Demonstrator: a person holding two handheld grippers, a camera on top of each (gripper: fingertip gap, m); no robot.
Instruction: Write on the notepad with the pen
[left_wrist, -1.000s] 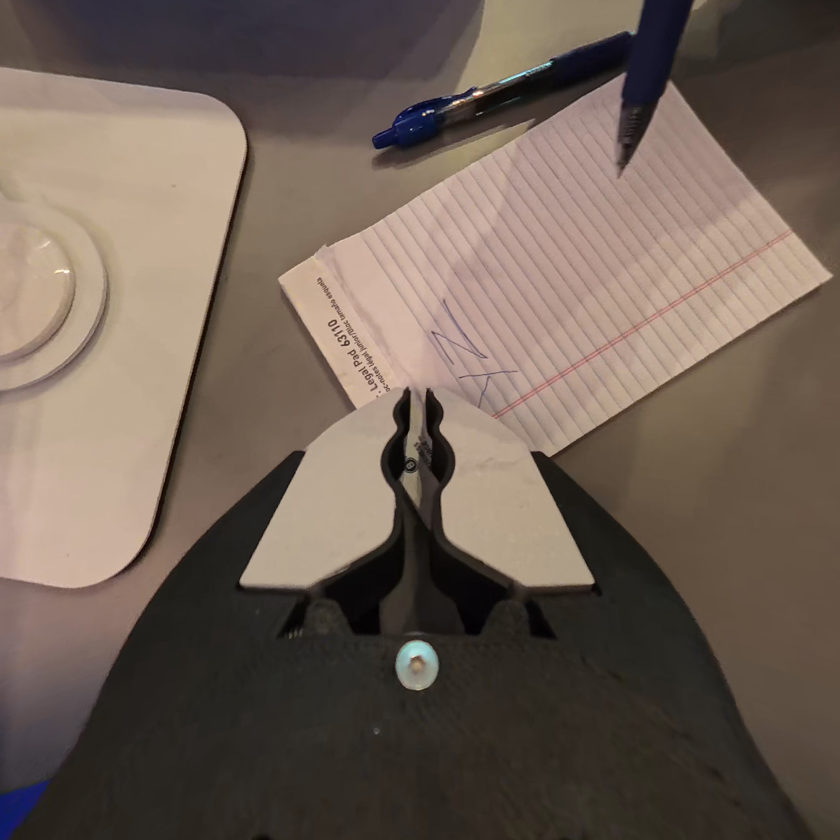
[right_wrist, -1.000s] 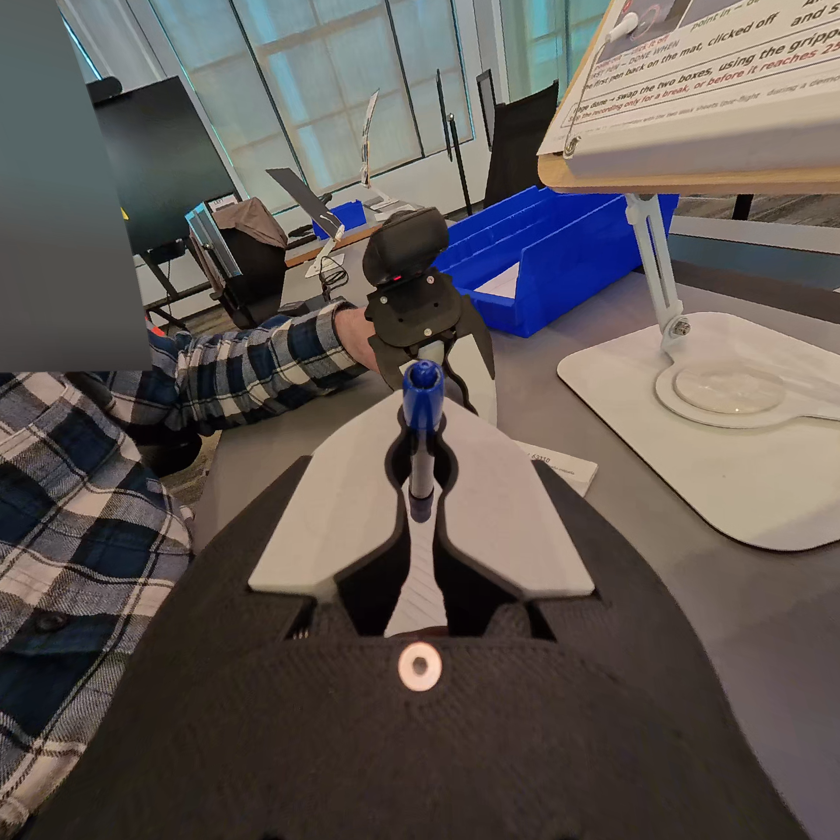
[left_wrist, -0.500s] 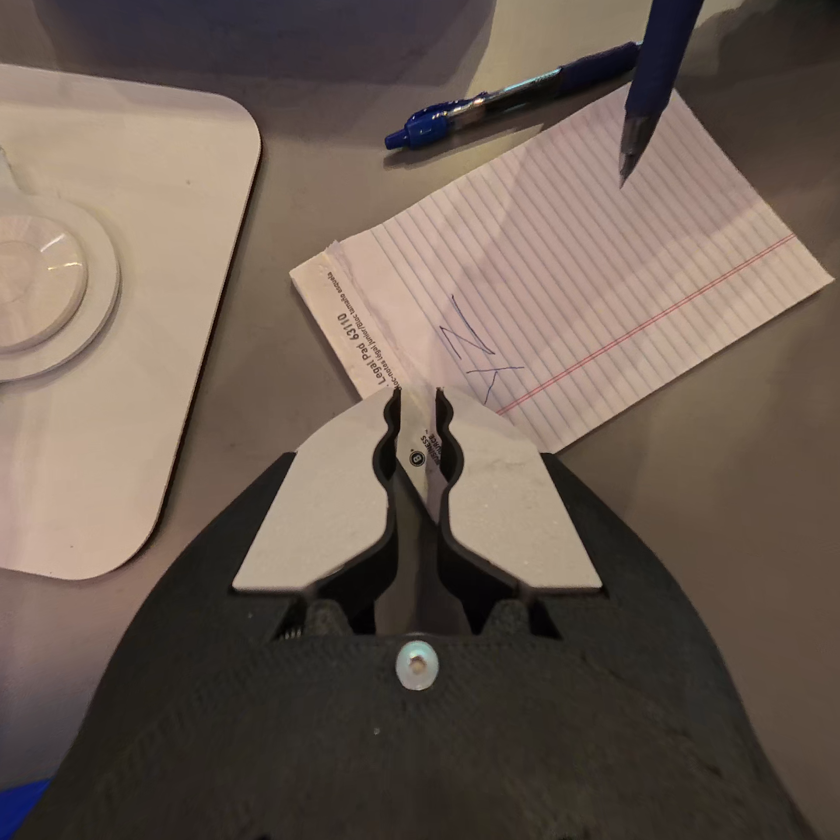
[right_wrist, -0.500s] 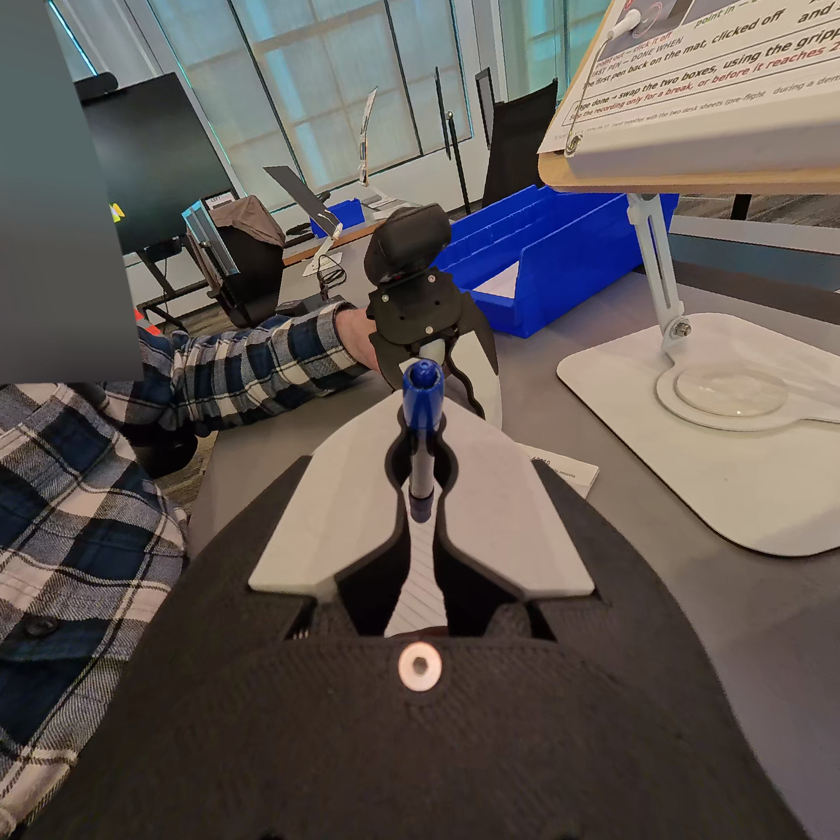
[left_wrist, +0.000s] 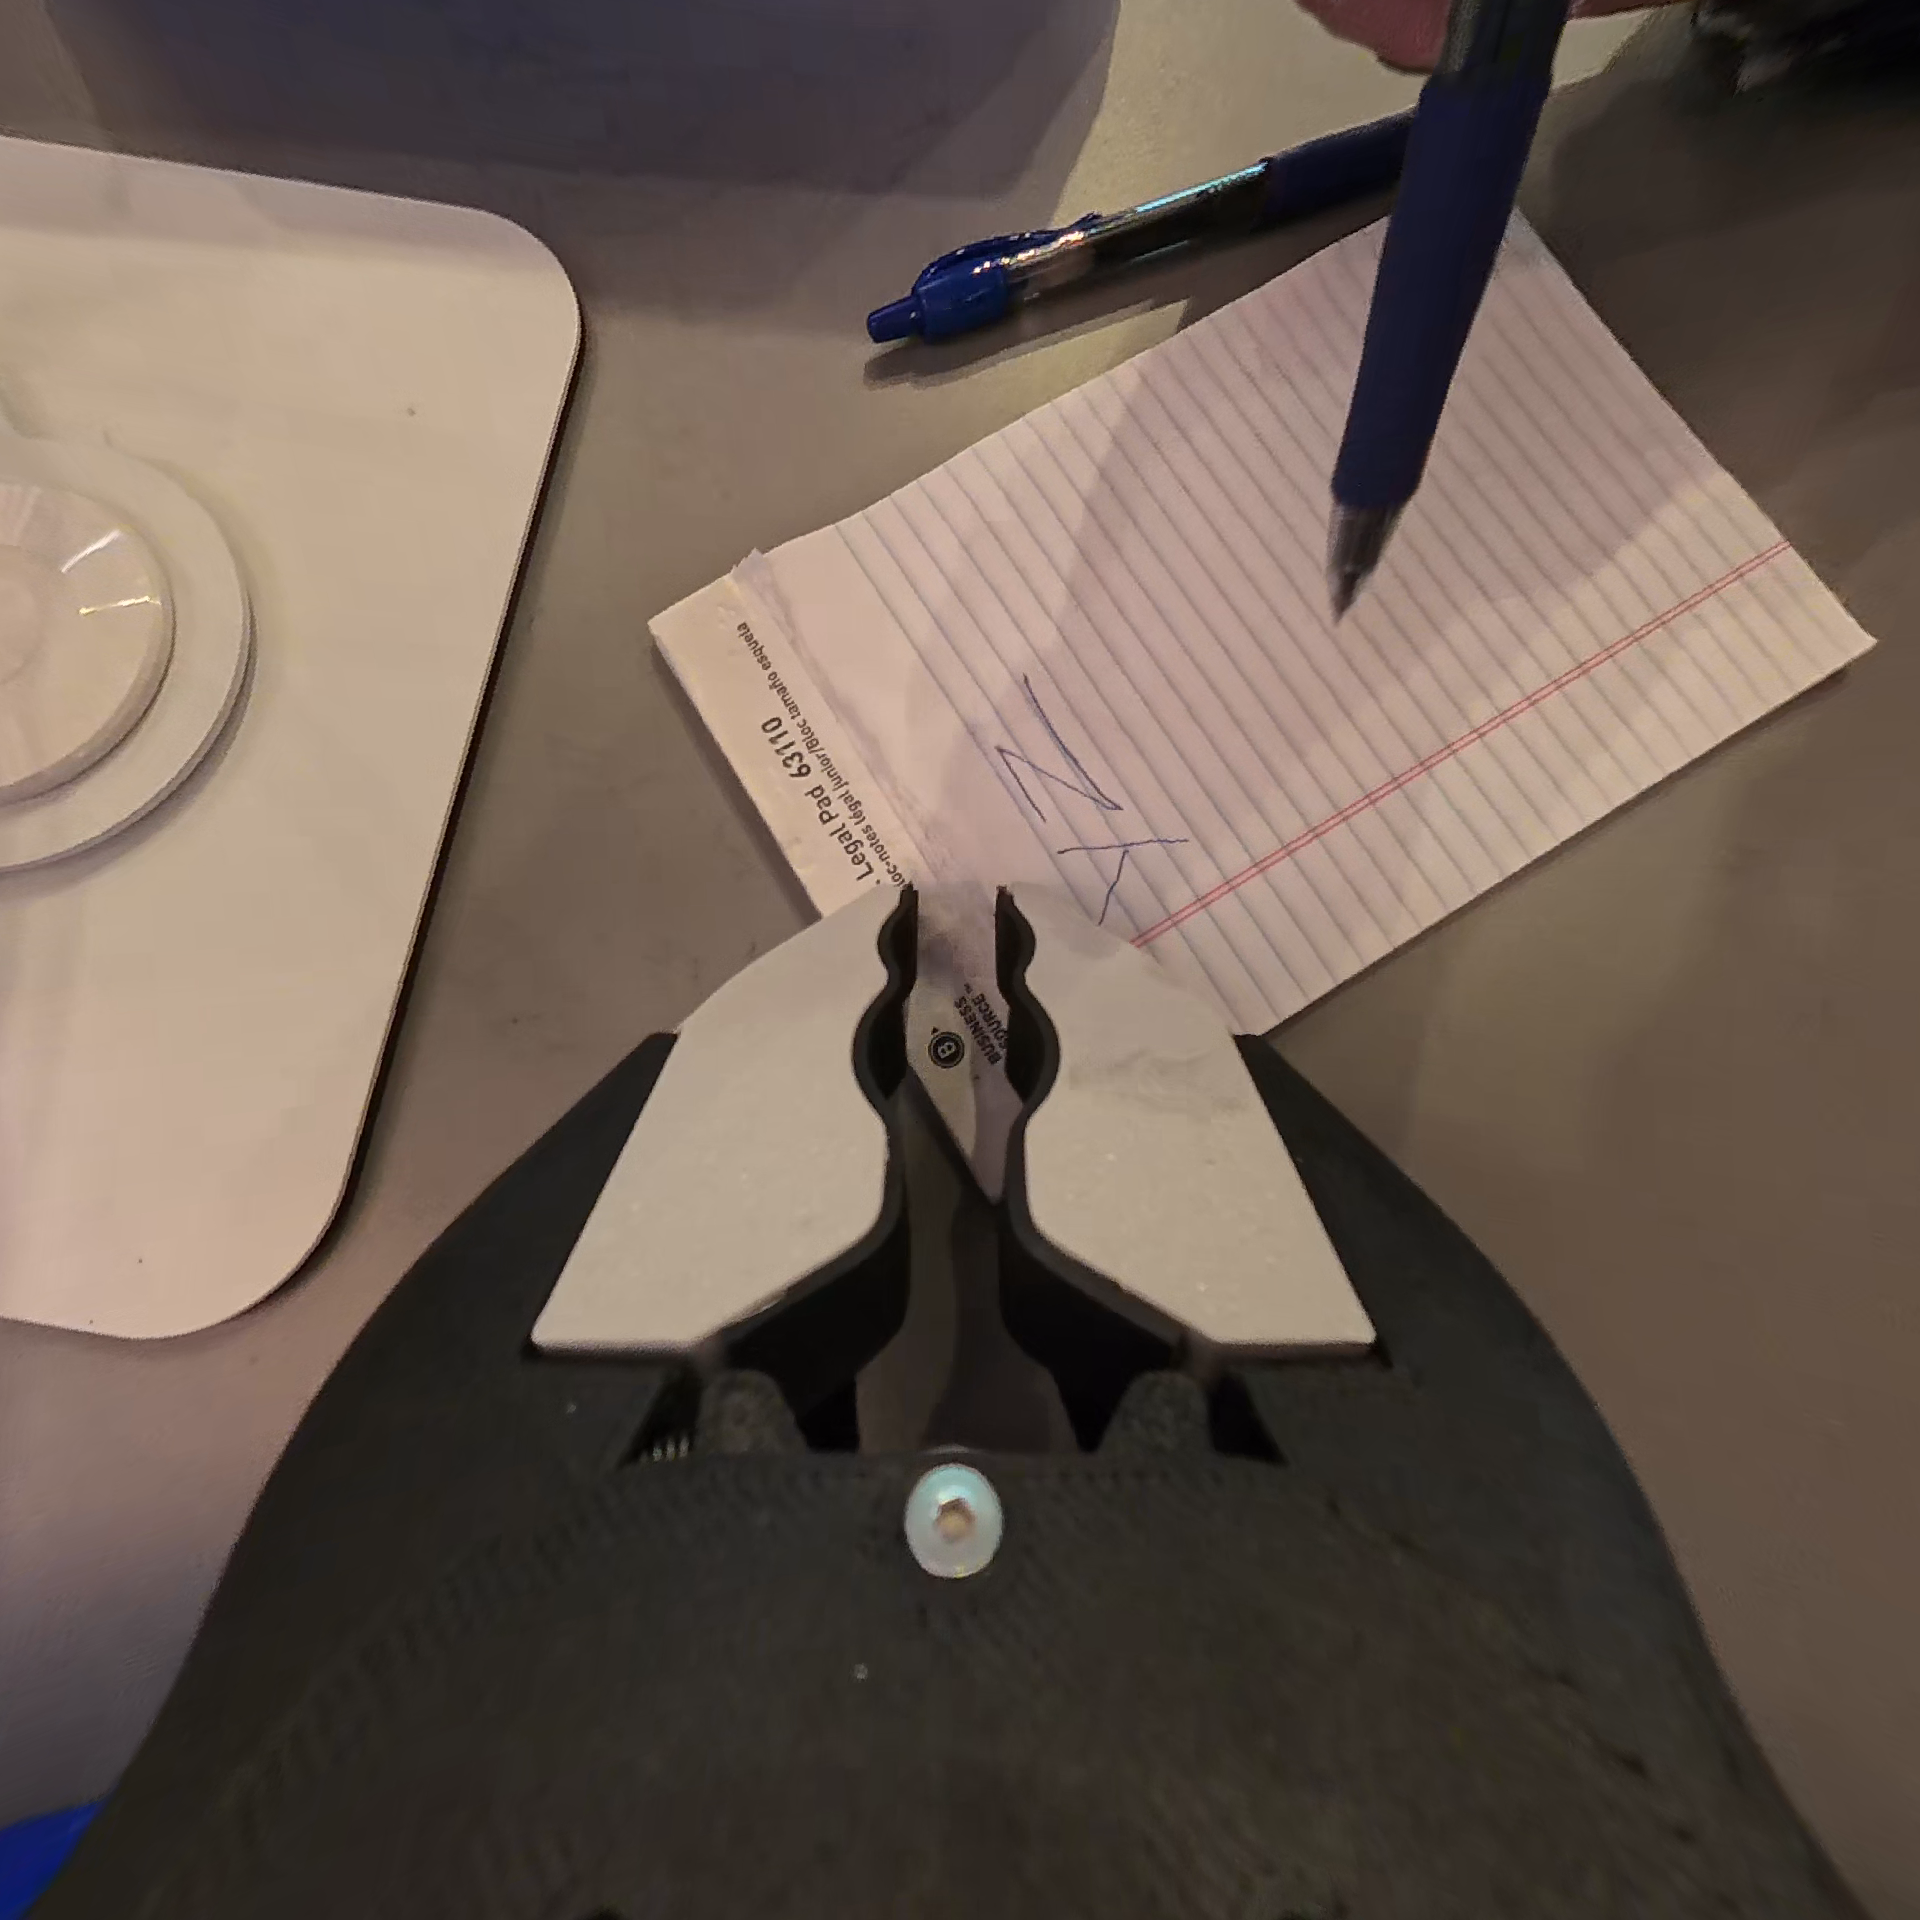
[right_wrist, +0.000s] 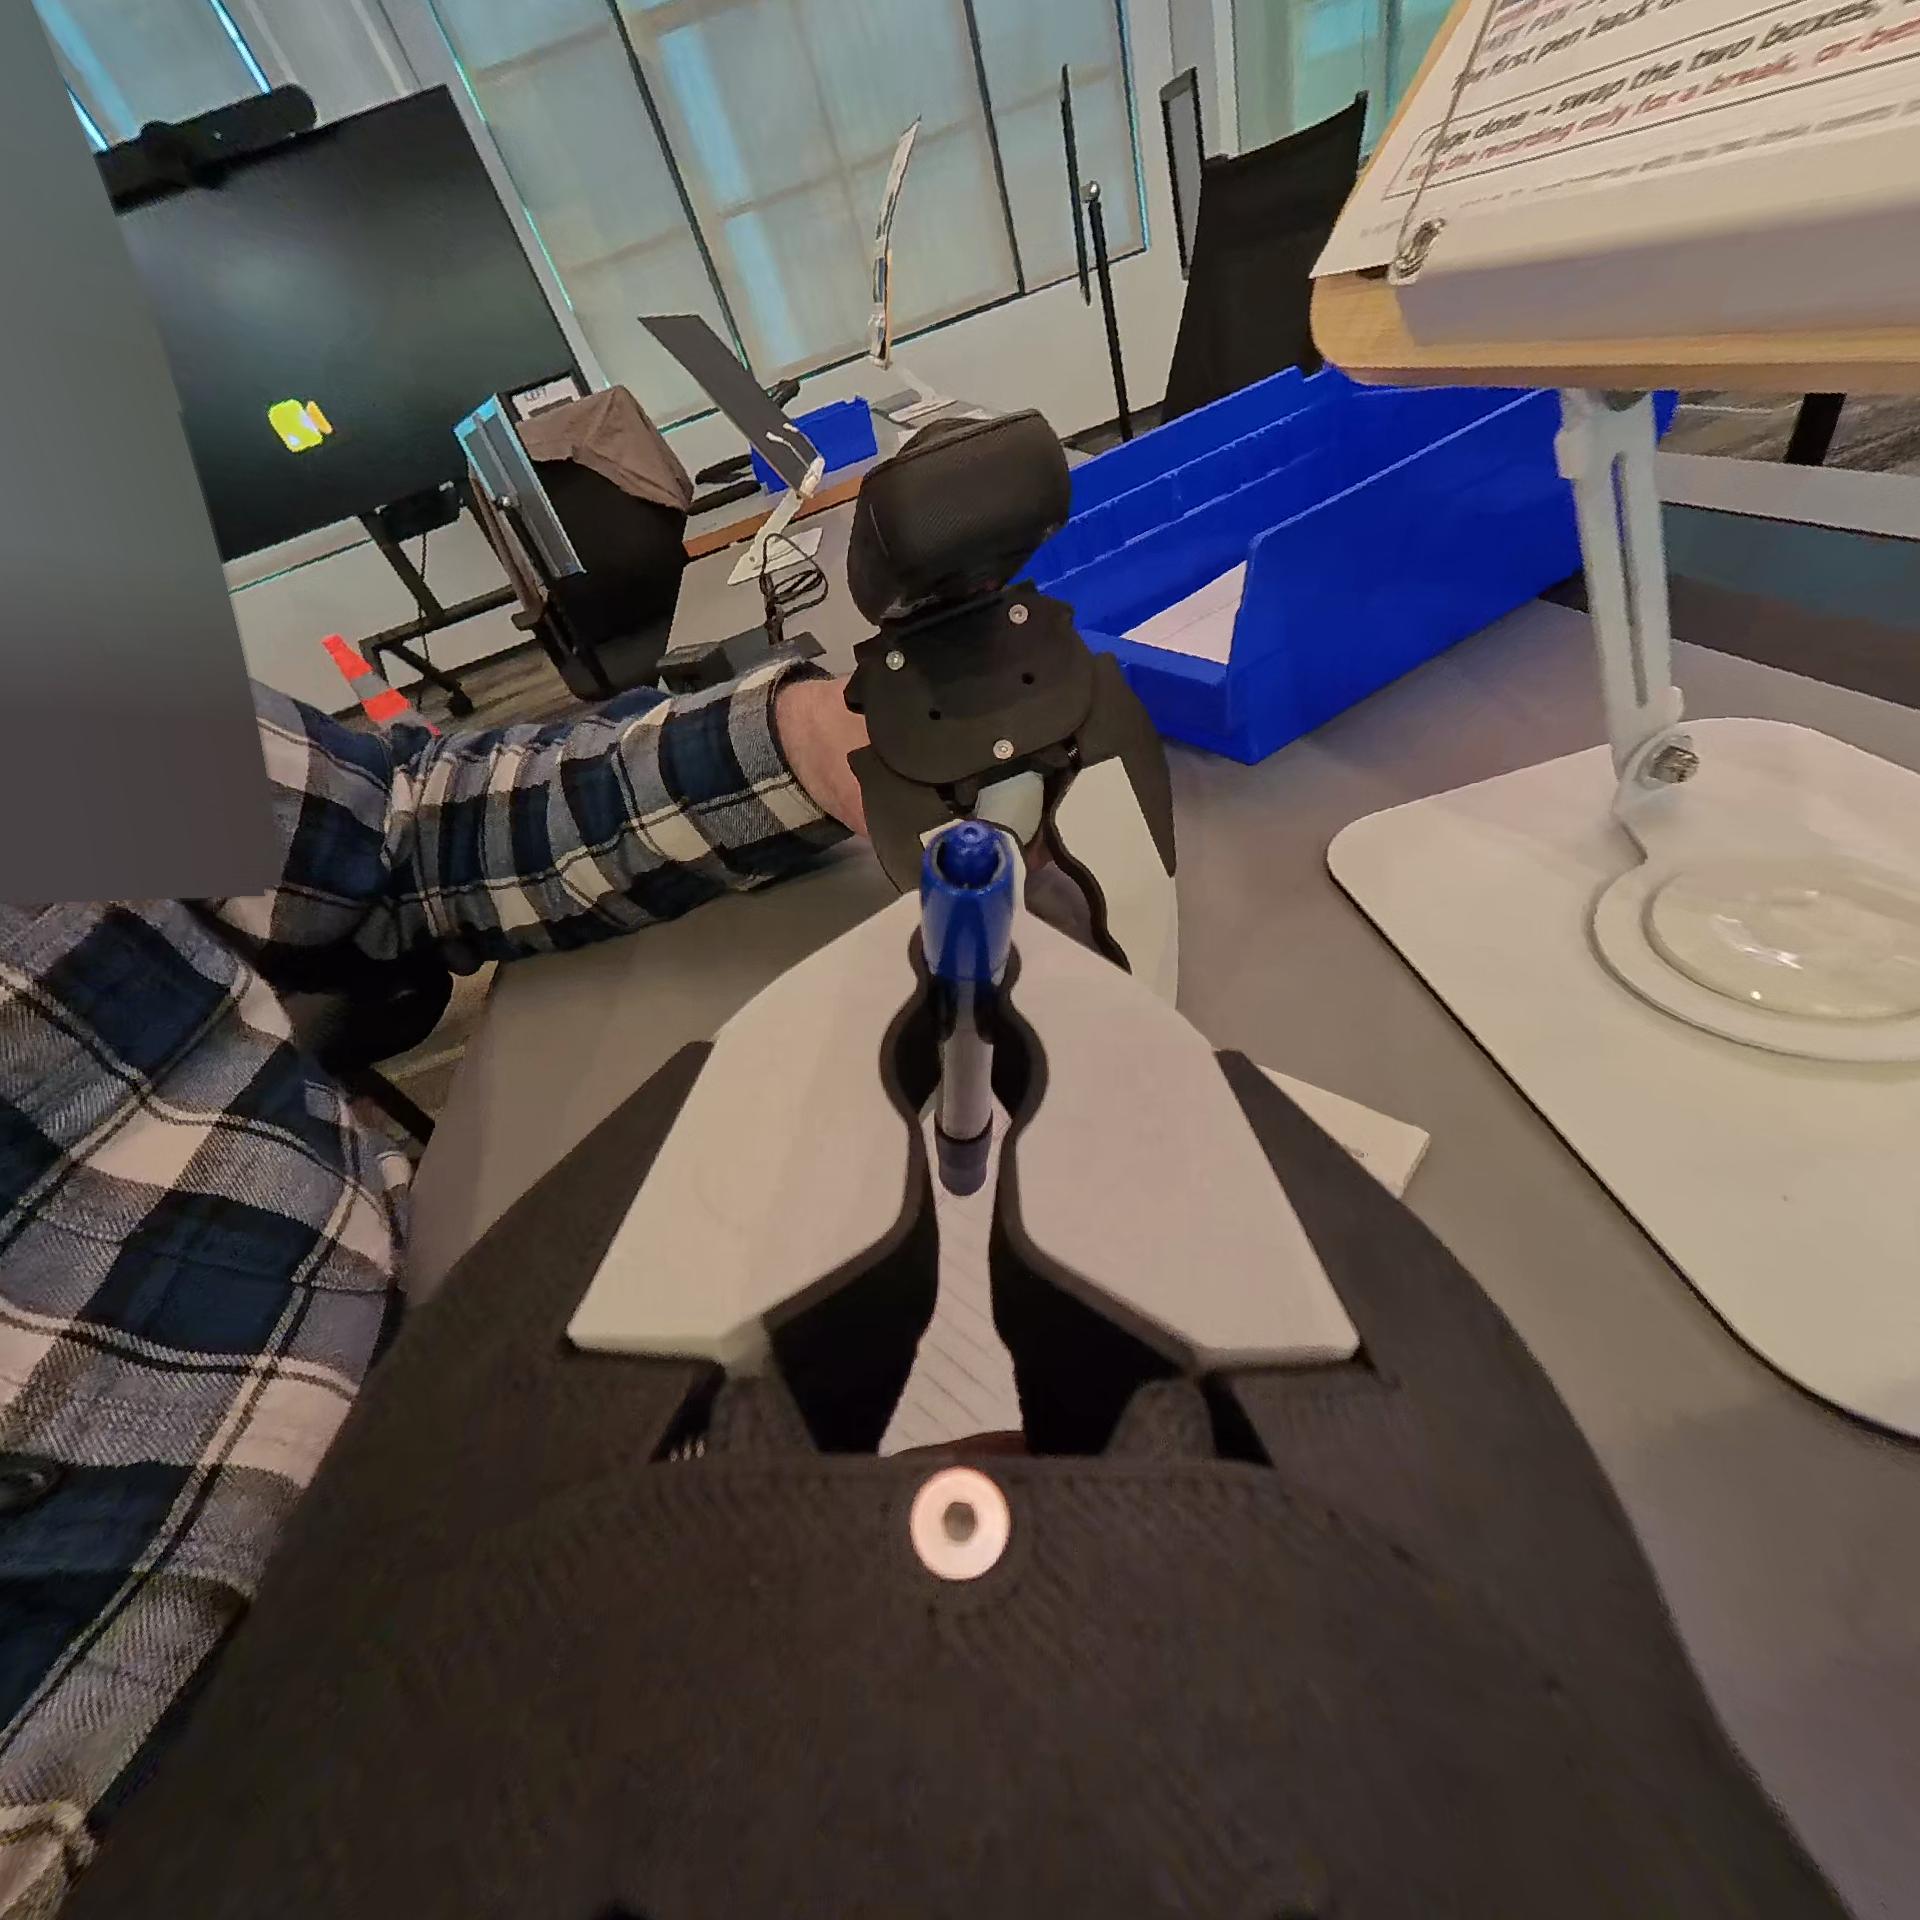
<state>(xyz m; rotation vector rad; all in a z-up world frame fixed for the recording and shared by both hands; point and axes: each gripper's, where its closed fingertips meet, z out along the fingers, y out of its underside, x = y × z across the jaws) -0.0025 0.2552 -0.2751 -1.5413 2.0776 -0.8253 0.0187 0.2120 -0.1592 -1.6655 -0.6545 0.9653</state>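
Table: a grey table (left_wrist: 1558, 1195) carried everything; a white stand base (left_wrist: 260, 727) lay at the left of the left wrist view, well apart from the writing.

Notepad: the lined notepad (left_wrist: 1247, 675) lay flat and slanted on the table, its printed binding strip toward the left gripper. A few blue strokes already stood near that strip; most of the page was bare.

Change at the pad: a second ago the left gripper's jaws stood almost closed over the pad's near corner; by this moment they had parted to a narrow slot. The pad lay at the same slant, so it probably no longer needed pinning.

Change at the pen: the held pen (left_wrist: 1423, 312) had come further in over the page, tip down, above the blank lines to the right of the strokes. Whether the tip touched paper could not be told. More writing looked about to start.

Left gripper: the left gripper (left_wrist: 957, 904) was slightly open, straddling the pad's corner and clamping nothing.

Right gripper: the right gripper (right_wrist: 961, 997) was closed on the blue pen, pads pressed on the barrel below the clicker end.

Spare pen: a second blue pen (left_wrist: 1091, 249) lay on the table just beyond the pad's far edge.
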